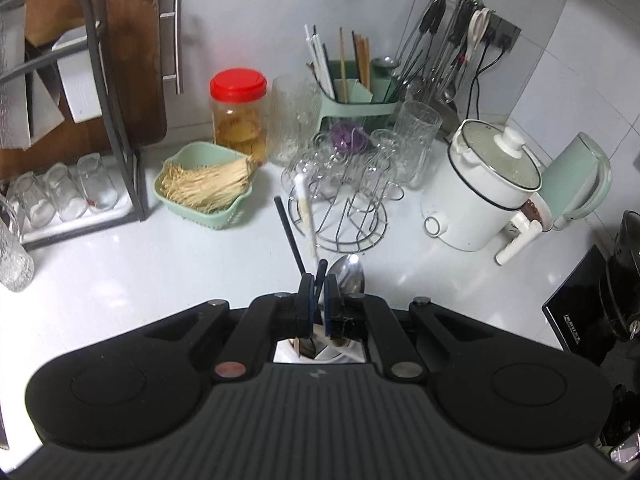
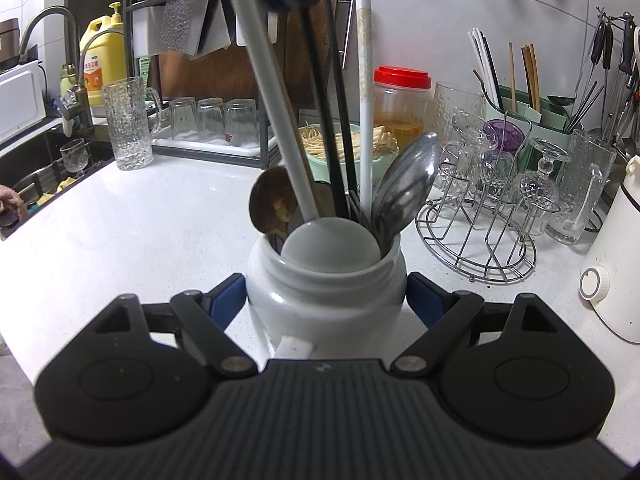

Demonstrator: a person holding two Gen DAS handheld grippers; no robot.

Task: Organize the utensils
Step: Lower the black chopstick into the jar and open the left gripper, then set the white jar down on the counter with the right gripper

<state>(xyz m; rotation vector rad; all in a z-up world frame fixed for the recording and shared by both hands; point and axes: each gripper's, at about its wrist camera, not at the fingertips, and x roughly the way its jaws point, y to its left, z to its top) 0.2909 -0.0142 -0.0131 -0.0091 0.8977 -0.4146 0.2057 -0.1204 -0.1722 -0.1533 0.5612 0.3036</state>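
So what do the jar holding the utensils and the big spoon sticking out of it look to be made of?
Jar: looks like glazed white ceramic, smooth and glossy with soft highlights; opaque plastic can't be ruled out. Big spoon: polished metal, likely stainless steel, its silver bowl mirroring the surroundings.

Jar [image 2: 324,300] on the table [image 2: 140,232], between the right claw [image 2: 325,300] fingers. In it: ladle [image 2: 304,200], spoons, chopsticks. Behind: noodle basket [image 1: 204,188]; right of that, glass rack [image 2: 480,232]. Far left: sink [image 2: 24,184].
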